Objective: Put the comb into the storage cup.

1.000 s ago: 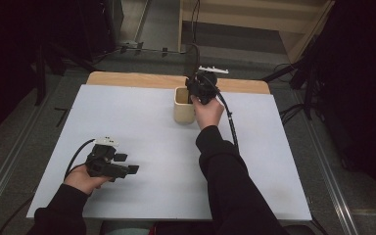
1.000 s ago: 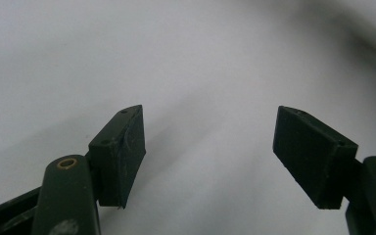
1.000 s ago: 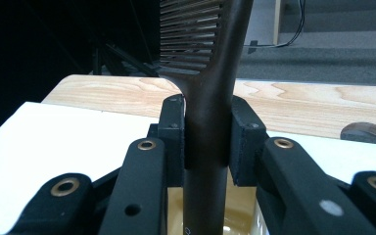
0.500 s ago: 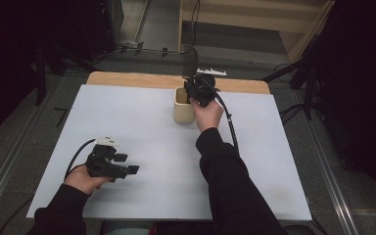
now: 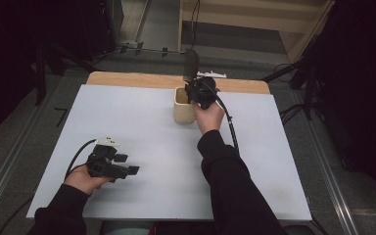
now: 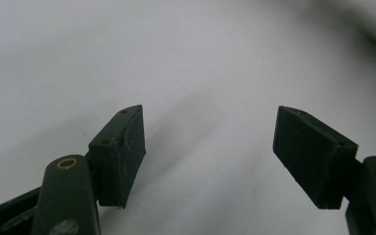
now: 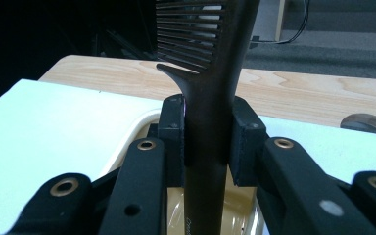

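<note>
High view: right tool (image 5: 199, 91) at the far middle of the white counter (image 5: 142, 127), closed on a dark comb (image 5: 191, 64) standing upright, teeth end up, lower end down inside a cream cup (image 5: 183, 105). Cup just left of the right hand (image 5: 208, 115), near the strip of bare wood (image 5: 127, 80) along the counter's far edge. Black cable (image 5: 229, 128) trailing from the right tool back along the dark sleeve. Left tool (image 5: 127, 170) low over the near left part of the counter, well apart from cup and comb, held level in the left hand (image 5: 84, 179), jaws apart and nothing between them.

Left gripper view: two black pads (image 6: 122, 152) spread wide, with bare white counter (image 6: 200, 63) between and beyond them. Nothing gripped.

Right gripper view: both pads (image 7: 173, 139) pressed against the comb's (image 7: 210, 137) handle from either side, just below the lowest teeth. Handle running straight down into the cup (image 7: 127, 142), whose pale rim shows behind the left pad and glossy inside below the jaws. Teeth pointing left at the top. Wooden strip (image 7: 298, 93) behind, white counter (image 7: 44, 127) to the left.
</note>
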